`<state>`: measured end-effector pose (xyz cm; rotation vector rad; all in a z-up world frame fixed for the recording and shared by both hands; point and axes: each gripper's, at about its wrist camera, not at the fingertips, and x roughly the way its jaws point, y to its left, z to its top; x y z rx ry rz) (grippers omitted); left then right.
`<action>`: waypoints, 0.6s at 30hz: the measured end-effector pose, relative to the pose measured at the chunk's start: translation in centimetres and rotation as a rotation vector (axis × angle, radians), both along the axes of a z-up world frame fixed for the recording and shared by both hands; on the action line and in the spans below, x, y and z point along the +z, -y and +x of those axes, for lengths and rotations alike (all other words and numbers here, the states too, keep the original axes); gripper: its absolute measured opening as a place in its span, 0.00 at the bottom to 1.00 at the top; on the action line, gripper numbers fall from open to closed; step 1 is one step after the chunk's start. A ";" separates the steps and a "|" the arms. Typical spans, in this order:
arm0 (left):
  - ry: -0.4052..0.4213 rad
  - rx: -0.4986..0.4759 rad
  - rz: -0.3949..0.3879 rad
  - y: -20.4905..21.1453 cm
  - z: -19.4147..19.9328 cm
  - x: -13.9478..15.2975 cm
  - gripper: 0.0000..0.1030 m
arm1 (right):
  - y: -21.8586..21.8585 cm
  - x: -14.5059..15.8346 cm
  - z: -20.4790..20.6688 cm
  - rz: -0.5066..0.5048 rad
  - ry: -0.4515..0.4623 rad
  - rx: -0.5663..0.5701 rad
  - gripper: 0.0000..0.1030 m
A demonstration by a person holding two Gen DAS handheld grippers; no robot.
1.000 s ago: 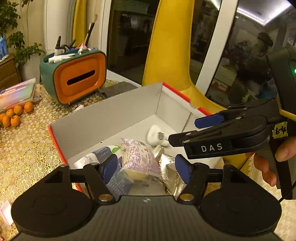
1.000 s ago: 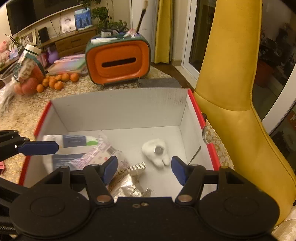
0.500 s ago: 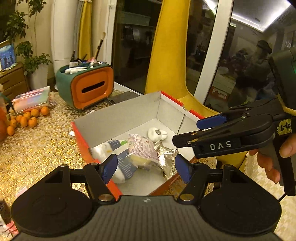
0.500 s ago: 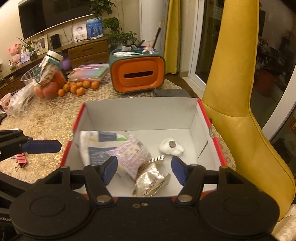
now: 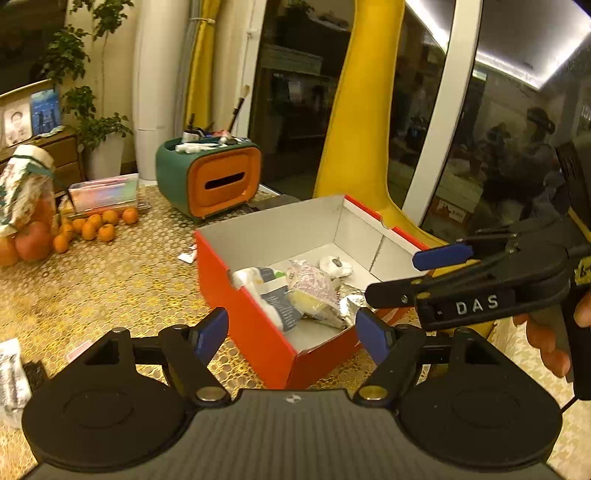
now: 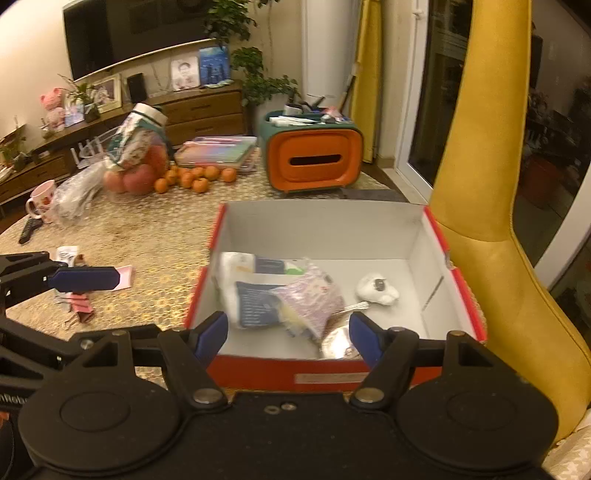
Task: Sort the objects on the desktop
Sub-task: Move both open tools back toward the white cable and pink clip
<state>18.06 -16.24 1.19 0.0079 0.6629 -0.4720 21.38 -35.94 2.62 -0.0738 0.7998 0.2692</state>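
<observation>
The red box (image 6: 332, 369) sits mid-frame, packets inside; your left tool (image 5: 291, 334) and right tool (image 6: 288, 332) have just been spreading, jaws empty.

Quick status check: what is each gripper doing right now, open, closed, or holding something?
Left gripper: open, jaws just widened, nothing between them.
Right gripper: open, jaws just widened, holding nothing.

A home living room: television (image 6: 122, 35), family photos (image 6: 184, 74).
</observation>
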 end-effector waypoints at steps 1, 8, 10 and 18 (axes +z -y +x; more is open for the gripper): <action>0.006 0.008 -0.001 -0.4 -0.3 0.0 0.77 | -0.3 0.0 -0.4 0.004 0.005 0.005 0.72; 0.004 0.051 -0.001 -3.9 -2.0 -0.6 0.82 | -2.5 -0.4 -2.2 0.030 0.007 0.023 0.76; 0.000 0.063 -0.006 -5.0 -2.5 -0.9 0.82 | -3.2 -0.5 -2.7 0.030 0.010 0.032 0.79; -0.009 0.084 -0.039 -9.7 -5.1 -1.9 0.88 | -6.5 -1.3 -4.5 0.048 0.014 0.055 0.84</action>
